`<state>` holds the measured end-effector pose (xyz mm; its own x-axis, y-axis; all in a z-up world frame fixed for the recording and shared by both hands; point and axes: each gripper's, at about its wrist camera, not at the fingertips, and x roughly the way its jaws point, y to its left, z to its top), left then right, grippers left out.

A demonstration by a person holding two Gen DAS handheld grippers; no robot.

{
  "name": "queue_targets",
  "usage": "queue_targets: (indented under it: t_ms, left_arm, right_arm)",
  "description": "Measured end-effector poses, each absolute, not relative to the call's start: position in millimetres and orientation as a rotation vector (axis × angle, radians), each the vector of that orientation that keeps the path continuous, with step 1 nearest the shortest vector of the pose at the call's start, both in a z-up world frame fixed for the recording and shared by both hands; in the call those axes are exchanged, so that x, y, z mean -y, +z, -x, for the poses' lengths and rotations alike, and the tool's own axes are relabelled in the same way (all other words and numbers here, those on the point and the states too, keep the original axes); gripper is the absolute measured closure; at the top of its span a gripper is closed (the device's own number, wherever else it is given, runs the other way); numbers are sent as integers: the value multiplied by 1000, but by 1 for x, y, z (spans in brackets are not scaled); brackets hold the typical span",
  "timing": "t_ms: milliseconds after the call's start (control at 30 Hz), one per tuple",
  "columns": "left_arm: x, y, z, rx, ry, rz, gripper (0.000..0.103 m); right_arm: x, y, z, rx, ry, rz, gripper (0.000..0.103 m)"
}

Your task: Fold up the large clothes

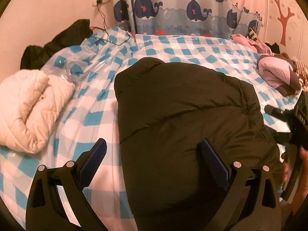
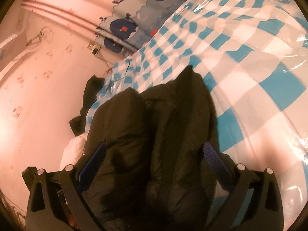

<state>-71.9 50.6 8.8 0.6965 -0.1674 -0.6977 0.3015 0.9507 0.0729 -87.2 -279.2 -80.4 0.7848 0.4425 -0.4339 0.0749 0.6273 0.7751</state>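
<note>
two tools (image 1: 154, 163) (image 2: 154, 159) spread wide around black jacket (image 1: 188, 104); no legible writing.

Your bed (image 1: 173, 46): blue-checked cover under clear plastic. On it lie the dark puffer jacket (image 1: 184, 119), white quilted coat (image 1: 30, 104), pink garment (image 1: 273, 73).

The dark puffy jacket (image 1: 184, 104) lies folded into a thick bundle on the checked bed cover (image 1: 173, 46).
</note>
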Motion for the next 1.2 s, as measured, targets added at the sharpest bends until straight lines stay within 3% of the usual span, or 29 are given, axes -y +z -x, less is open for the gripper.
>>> queue_targets:
  t_ms: [333, 467, 567, 767, 1200]
  left_arm:
    - [-49, 11, 73, -770, -293, -169, 9]
    - [-71, 6, 53, -908, -440, 70, 9]
    - [-95, -7, 33, -1028, -506, 290, 9]
    - [-117, -28, 15, -1098, -478, 431, 9]
    - [-123, -41, 5, -1110, -382, 431, 8]
  right_arm:
    - [278, -66, 70, -628, 178, -778, 6]
    - [276, -62, 51, -634, 185, -723, 6]
    - [266, -76, 37, -744, 203, -705, 6]
    - [268, -85, 34, -791, 178, -710, 6]
    - [269, -89, 35, -806, 183, -735, 6]
